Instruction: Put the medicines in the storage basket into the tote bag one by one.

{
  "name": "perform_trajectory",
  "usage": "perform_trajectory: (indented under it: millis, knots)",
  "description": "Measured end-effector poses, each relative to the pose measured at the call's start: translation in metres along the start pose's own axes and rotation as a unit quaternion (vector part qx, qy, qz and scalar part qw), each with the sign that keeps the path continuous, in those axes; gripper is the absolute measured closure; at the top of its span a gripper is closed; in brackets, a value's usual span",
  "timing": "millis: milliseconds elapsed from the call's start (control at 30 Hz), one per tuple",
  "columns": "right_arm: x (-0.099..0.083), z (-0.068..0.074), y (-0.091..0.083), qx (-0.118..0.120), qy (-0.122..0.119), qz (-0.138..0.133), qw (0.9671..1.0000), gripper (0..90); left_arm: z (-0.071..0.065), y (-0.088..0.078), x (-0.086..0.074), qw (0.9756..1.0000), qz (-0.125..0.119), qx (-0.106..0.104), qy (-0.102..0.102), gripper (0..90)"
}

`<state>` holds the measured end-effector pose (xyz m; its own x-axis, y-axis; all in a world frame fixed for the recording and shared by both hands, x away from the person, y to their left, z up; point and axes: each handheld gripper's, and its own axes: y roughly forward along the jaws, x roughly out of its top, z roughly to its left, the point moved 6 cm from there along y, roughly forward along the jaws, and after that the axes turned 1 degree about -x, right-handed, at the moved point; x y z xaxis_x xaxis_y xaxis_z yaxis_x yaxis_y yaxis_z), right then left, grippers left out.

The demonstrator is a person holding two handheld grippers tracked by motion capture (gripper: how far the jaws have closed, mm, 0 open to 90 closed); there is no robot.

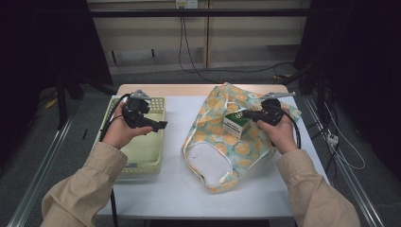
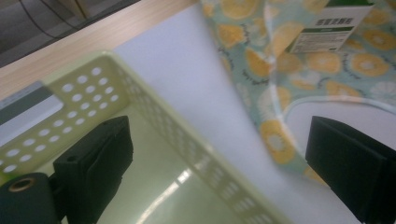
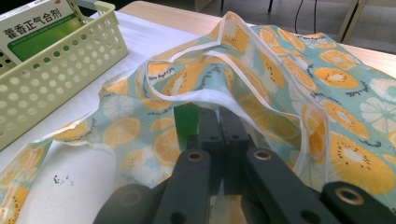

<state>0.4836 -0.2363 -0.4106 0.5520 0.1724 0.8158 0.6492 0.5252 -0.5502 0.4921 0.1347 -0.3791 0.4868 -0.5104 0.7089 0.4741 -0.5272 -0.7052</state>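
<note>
So far: looks like boxes go from basket into bag; one box is over at the bag, none seen fully inside yet
R gripper (image 1: pixel 246 115): jaws pressed tight together, seemingly pinching the bag's white hem, which tents up right at the tips in the right gripper view (image 3: pixel 219 121); can't be 100% sure fabric is betw the pads
Bag (image 1: pixel 241 149): lies flat on table (image 1: pixel 175 189) under & ahead of R gripper, mouth toward the person, lining showing
Box (image 1: pixel 235 125): green/white, upright on the bag, just off R gripper's tips and touching or nearly so; green edge shows just beside the jaws in its own view (image 3: pixel 187 121); whether it's past the hem or only on top of the fabric, can't tell
L gripper (image 1: pixel 161 125): jaws wide apart, nothing in them; hangs over basket's inner edge, tips aimed across at the bag (image 2: pixel 219 154)
Basket (image 1: pixel 142 151): below L gripper, floor under the jaws bare
2nd box (image 3: pixel 32 28): at basket's far end, behind L gripper's line of aim; not yet picked
Left to do, my guess: get box down through the bag mouth while R holds the hem up, then fetch 2nd box w/ L and bag it too
Progress: roughly midway, prob less
</note>
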Motion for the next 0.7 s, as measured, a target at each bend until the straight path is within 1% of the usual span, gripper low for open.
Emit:
perform_trajectory:
  millis: [33, 67, 100, 133, 200, 233, 267, 300, 367, 400, 500, 567, 633, 700]
  knots:
    - [0.0, 0.0, 0.0, 0.001, 0.0, 0.0, 1.0, 90.0, 0.004, 0.0, -0.002, 1.0, 0.0, -0.005, -0.001, 7.9]
    - [0.0, 0.0, 0.0, 0.001, 0.0, 0.001, 1.0, 90.0, 0.007, -0.001, -0.003, 1.0, 0.0, -0.004, -0.003, 8.2]
    - [0.0, 0.0, 0.0, 0.001, 0.0, 0.001, 1.0, 90.0, 0.011, -0.001, -0.004, 1.0, -0.002, -0.001, -0.009, 8.6]
    - [0.0, 0.0, 0.0, 0.001, 0.0, 0.001, 1.0, 90.0, 0.014, -0.002, -0.006, 1.0, 0.001, 0.002, -0.008, 8.8]
    - [0.0, -0.001, -0.001, 0.001, 0.0, 0.001, 1.0, 90.0, 0.02, -0.003, -0.009, 0.9998, 0.003, 0.008, -0.017, 8.8]
    - [0.0, -0.001, -0.001, 0.001, 0.0, 0.001, 1.0, 90.0, 0.023, -0.003, -0.011, 0.9998, 0.008, 0.012, -0.013, 8.8]
    - [0.0, -0.001, -0.001, 0.002, 0.001, 0.001, 1.0, 90.0, 0.024, -0.004, -0.012, 0.9997, 0.01, 0.017, -0.014, 8.8]
    - [0.0, -0.001, -0.001, 0.002, 0.001, 0.001, 1.0, 90.0, 0.026, -0.005, -0.014, 0.9997, 0.017, 0.017, -0.008, 8.9]
    - [0.0, -0.002, -0.002, 0.001, 0.002, -0.001, 1.0, 90.0, 0.03, -0.007, -0.016, 0.9995, 0.018, 0.023, -0.014, 9.0]
    - [0.0, -0.002, -0.002, 0.001, 0.002, 0.0, 1.0, 90.0, 0.032, -0.009, -0.017, 0.9995, 0.019, 0.021, -0.014, 9.1]
    - [-0.001, -0.003, -0.002, 0.001, 0.002, 0.0, 1.0, 90.0, 0.037, -0.013, -0.019, 0.9993, 0.02, 0.03, -0.014, 9.3]
    - [-0.001, -0.003, -0.002, 0.001, 0.002, 0.0, 1.0, 90.0, 0.04, -0.014, -0.021, 0.9991, 0.023, 0.032, -0.016, 9.5]
    - [-0.001, -0.002, -0.002, 0.001, 0.002, 0.001, 1.0, 90.0, 0.044, -0.016, -0.024, 0.9987, 0.029, 0.038, -0.017, 9.7]
    - [0.0, -0.002, -0.002, 0.001, 0.0, 0.0, 1.0, 90.0, 0.05, -0.018, -0.027, 0.9981, 0.036, 0.049, -0.014, 10.0]
